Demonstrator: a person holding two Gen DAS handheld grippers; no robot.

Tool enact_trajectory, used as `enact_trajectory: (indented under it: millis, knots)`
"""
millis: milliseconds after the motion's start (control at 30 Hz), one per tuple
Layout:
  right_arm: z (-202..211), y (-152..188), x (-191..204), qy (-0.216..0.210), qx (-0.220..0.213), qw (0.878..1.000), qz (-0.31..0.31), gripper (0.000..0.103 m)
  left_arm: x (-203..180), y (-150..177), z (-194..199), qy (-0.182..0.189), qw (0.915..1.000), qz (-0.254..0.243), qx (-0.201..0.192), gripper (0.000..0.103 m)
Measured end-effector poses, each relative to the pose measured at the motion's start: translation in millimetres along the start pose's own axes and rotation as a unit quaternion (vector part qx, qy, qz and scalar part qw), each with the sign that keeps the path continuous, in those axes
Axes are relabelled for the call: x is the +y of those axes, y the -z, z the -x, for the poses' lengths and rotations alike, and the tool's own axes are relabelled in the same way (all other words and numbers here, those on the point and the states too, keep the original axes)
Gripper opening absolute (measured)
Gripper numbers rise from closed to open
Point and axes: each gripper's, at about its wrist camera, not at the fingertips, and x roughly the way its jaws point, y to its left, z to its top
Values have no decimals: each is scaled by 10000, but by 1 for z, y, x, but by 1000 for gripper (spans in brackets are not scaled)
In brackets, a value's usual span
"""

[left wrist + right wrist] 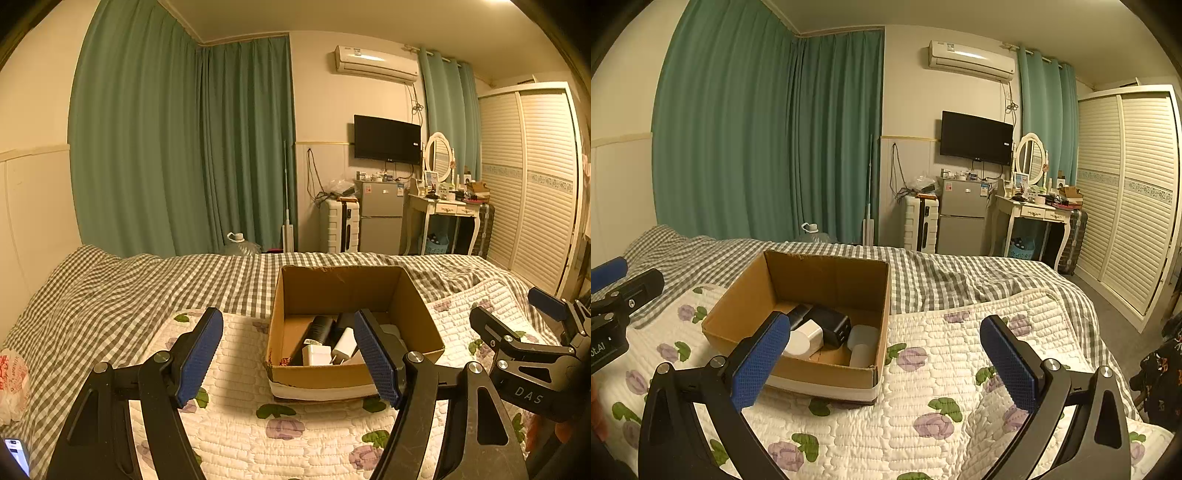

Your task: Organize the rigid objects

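Note:
An open cardboard box sits on the flowered quilt of the bed. Inside lie a white charger, a white block, a black cylinder, a black multi-port charger and pale grey pieces. My left gripper is open and empty, hovering just before the box's near wall. My right gripper is open and empty, to the right of the box above the quilt. In the left wrist view the right gripper shows at the right edge.
The flowered quilt covers a grey checked sheet. A crumpled plastic bag and a phone lie at the bed's left edge. Beyond the bed stand a small fridge, a suitcase, a dressing table and a wardrobe.

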Motion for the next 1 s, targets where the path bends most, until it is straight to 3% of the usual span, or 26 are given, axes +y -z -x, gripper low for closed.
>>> enact_trajectory:
  millis: [1000]
  knots:
    - [-2,4,2,12,80,10000,32,103,-5,1,1,36,10000,30,-18,76]
